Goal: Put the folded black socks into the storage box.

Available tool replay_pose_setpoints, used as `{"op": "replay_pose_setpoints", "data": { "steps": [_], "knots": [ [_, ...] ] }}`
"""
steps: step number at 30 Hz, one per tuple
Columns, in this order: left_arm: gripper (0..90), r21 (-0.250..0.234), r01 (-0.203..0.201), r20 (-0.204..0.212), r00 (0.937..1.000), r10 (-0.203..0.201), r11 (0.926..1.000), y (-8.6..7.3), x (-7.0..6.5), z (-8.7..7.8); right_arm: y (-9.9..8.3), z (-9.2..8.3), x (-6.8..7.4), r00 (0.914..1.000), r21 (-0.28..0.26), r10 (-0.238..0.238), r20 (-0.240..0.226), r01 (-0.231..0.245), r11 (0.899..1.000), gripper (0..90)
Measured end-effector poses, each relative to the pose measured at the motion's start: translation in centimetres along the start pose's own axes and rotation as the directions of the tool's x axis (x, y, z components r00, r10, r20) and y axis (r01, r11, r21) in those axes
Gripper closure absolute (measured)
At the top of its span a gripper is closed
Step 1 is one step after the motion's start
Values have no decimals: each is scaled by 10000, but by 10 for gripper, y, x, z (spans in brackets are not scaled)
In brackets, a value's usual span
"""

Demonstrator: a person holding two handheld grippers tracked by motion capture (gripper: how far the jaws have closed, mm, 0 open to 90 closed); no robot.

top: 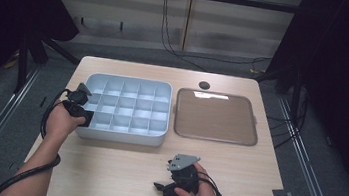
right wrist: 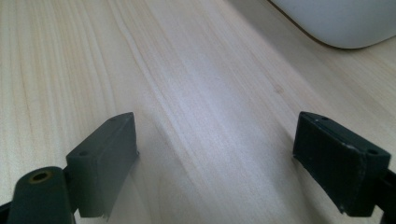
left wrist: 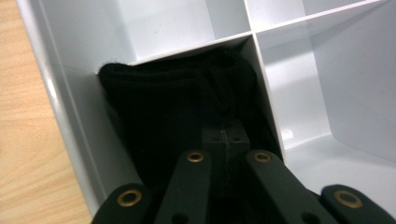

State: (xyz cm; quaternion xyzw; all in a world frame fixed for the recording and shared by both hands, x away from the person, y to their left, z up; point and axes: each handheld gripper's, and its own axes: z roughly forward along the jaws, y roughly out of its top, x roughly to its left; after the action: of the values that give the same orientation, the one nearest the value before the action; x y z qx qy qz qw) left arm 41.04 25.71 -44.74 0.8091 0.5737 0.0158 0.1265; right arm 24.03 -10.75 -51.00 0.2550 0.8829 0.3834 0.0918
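The left gripper's (left wrist: 227,140) fingers (left wrist: 219,136) are pressed together, their tips pushed down into a black sock (left wrist: 182,107) that fills the near-left corner compartment of a grey divided tray (left wrist: 56,93). No cloth shows between the pads, so whether they pinch any fabric is hard to tell. The sock lies straight ahead of and beneath these fingers, bunched against the tray's outer wall on one side and a divider on the other, its long axis running away from the tips toward the compartment's far wall.

From the high view, the left hand (top: 61,120) sits at the tray's (top: 122,137) near-left corner (by far the nearer hand to the sock). The right gripper (top: 167,188) rests well apart, on the bare counter (top: 118,171) near its front edge; its fingers (right wrist: 105,158) are spread wide over wood grain with nothing between them.

The left gripper view alone reveals the sock's ribbed folds; the high view adds the clear lid (top: 216,117) lying beside the tray.
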Motion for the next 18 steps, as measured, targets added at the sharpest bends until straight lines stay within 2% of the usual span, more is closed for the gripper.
{"op": "replay_pose_setpoints", "data": {
  "steps": [3, 5, 9, 18],
  "knots": [
    [900, 7, 28, 50, 10000, -28, 10000, 0, 1, 1, 0, 0, 0, 10000, -6, -3, 9, 3, 10000, 131],
    [900, 57, -100, -7, 9999, 100, 9999, 0, 1, 1, 0, 0, 0, 10000, -4, -2, 4, 2, 10000, 131],
    [900, 62, -92, -175, 9998, 93, 9999, 0, -3, 1, 0, 0, 0, 10000, -4, 20, 10, -20, 10000, 131],
    [900, 63, -49, -181, 9998, 50, 10000, 0, -3, 1, 0, 0, 0, 10000, -46, -17, 56, 17, 10000, 131]
  ]
}}
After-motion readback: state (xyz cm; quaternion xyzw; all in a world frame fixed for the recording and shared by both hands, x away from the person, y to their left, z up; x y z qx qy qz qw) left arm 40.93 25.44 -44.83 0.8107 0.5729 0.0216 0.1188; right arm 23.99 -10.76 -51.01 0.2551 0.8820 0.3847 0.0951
